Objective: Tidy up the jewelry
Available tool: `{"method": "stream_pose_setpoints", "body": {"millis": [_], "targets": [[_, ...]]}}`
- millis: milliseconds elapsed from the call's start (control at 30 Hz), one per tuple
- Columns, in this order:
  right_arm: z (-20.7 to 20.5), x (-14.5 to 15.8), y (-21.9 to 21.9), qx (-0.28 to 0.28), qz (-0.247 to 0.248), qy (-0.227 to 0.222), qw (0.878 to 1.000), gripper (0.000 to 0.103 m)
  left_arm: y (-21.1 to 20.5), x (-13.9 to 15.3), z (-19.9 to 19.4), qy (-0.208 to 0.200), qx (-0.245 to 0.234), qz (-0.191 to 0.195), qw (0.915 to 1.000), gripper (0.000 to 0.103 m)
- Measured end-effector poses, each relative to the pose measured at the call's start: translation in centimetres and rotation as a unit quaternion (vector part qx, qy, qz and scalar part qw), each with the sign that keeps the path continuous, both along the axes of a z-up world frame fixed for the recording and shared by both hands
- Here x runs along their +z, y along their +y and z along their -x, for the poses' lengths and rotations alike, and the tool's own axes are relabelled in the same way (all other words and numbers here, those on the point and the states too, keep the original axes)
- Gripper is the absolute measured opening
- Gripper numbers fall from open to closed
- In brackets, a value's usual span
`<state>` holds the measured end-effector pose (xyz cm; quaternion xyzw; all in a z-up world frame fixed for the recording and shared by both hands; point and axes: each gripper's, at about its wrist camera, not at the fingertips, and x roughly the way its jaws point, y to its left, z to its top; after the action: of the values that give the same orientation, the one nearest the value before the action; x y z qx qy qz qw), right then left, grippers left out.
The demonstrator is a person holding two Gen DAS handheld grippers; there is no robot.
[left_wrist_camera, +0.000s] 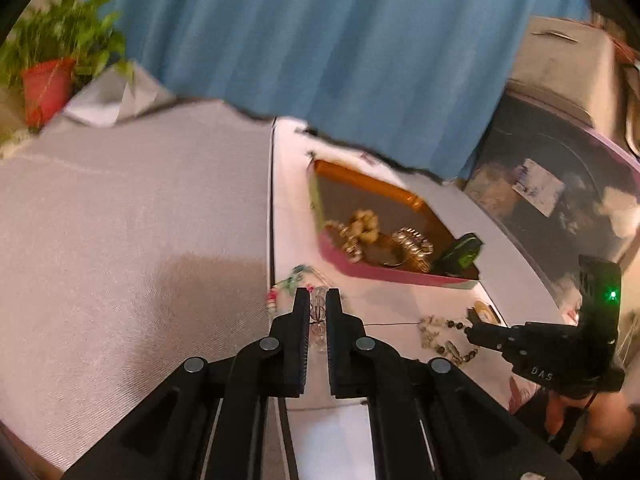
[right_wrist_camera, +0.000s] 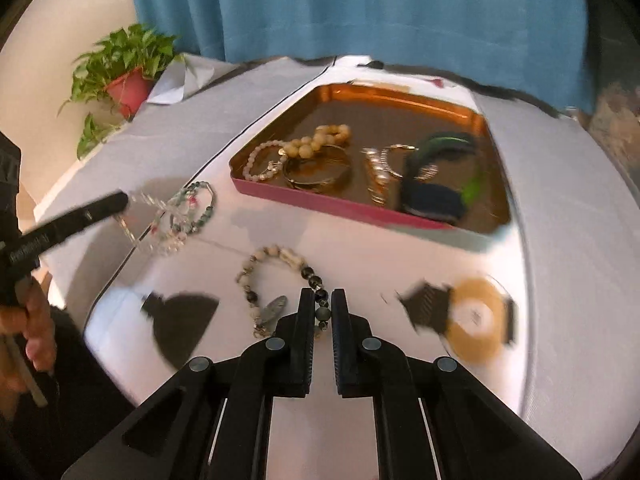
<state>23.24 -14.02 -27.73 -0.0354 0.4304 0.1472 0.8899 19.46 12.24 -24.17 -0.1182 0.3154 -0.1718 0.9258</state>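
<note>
Left wrist view: my left gripper (left_wrist_camera: 318, 302) is pinched shut on the clear bead bracelet (left_wrist_camera: 318, 312) at the surface (left_wrist_camera: 400, 304) edge; it's light, floppy, slippery. Right wrist view: my right gripper (right_wrist_camera: 323, 307) is clamped on the stone bead bracelet (right_wrist_camera: 276, 276) by its dark beads; open room ahead to the tray (right_wrist_camera: 312, 199), low rim

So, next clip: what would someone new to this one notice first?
Probably the pink-walled tray with its shiny gold floor, set on the white table before a blue curtain and already holding bracelets. Nearer the camera, each gripper is shut on a beaded bracelet that lies outside the tray: the right gripper on the bracelet of cream and dark beads, the left gripper on the clear-bead bracelet.
</note>
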Motion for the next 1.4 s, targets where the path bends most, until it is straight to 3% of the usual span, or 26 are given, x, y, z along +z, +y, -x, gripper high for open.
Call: {"method": "stream_pose_setpoints", "body": {"millis": [133, 233, 333, 467, 533, 600, 633, 700, 767, 833, 967, 1033, 1100, 1167, 1400], "targets": [[1.7, 0.1, -0.7, 0.005, 0.003, 0.004, 1.000, 0.009, -0.6, -0.5, 0.3, 0.024, -0.021, 0.003, 0.9995, 0.005], [2.3, -0.3, -1.0, 0.006, -0.006, 0.012, 1.000, 0.010, -1.4, -2.0, 0.0, 0.065, -0.013, -0.042, 0.9969, 0.006], [2.7, -1.0, -1.0, 0.003, 0.002, 0.013, 1.000, 0.013, -1.1, -2.7, -0.1, 0.080, 0.013, -0.069, 0.9943, 0.010], [2.7, -1.1, -0.4, 0.005, 0.018, 0.003, 1.000, 0.017, -1.1, -3.3, -0.3, 0.087, 0.011, -0.072, 0.9935, 0.021], [2.7, -1.1, 0.0, 0.011, 0.027, -0.003, 1.000, 0.028, -1.6, -3.4, -0.2, 0.080, 0.004, -0.082, 0.9934, 0.028], [2.5, -1.3, 0.8, 0.024, 0.035, -0.008, 0.999, 0.051, -2.2, -3.4, -0.1, 0.075, -0.003, -0.096, 0.9925, 0.035], [2.4, -1.4, 1.2, 0.029, 0.039, -0.011, 0.999, 0.056, -2.7, -3.4, -0.1, 0.071, -0.008, -0.108, 0.9915, 0.039], [2.4, -1.6, 1.8, 0.037, 0.048, -0.019, 0.998, 0.057, -3.4, -3.4, -0.2, 0.066, -0.013, -0.134, 0.9888, 0.038], [2.1, -1.6, 1.8, 0.033, 0.039, -0.024, 0.998, 0.057, -3.8, -3.4, -0.2, 0.063, -0.016, -0.150, 0.9865, 0.032], [2.0, -1.5, 1.7, 0.032, 0.034, -0.025, 0.999, 0.055, -3.1, -3.4, -0.1, 0.072, -0.017, -0.132, 0.9885, 0.009], [2.2, -1.4, 2.0, 0.060, 0.046, -0.031, 0.997, 0.042, -1.8, -3.4, -0.3, 0.088, -0.026, -0.092, 0.9916, 0.005], [2.1, -1.4, 2.3, 0.071, 0.049, -0.033, 0.996, 0.022, -1.9, -3.4, -0.1, 0.091, -0.034, -0.085, 0.9916, 0.005], [2.0, -1.4, 2.3, 0.068, 0.052, -0.036, 0.996, 0.008, -1.5, -3.4, 0.0, 0.100, -0.050, -0.046, 0.9926, 0.005], [1.7, -1.4, 2.2, 0.059, 0.045, -0.035, 0.997, 0.008, -1.0, -3.3, 0.1, 0.104, -0.057, -0.010, 0.9929, 0.005], [2.2, -1.0, 1.2, 0.041, 0.020, -0.036, 0.998, 0.008, -0.9, -2.8, 0.5, 0.095, -0.053, -0.002, 0.9941, 0.005]]}}
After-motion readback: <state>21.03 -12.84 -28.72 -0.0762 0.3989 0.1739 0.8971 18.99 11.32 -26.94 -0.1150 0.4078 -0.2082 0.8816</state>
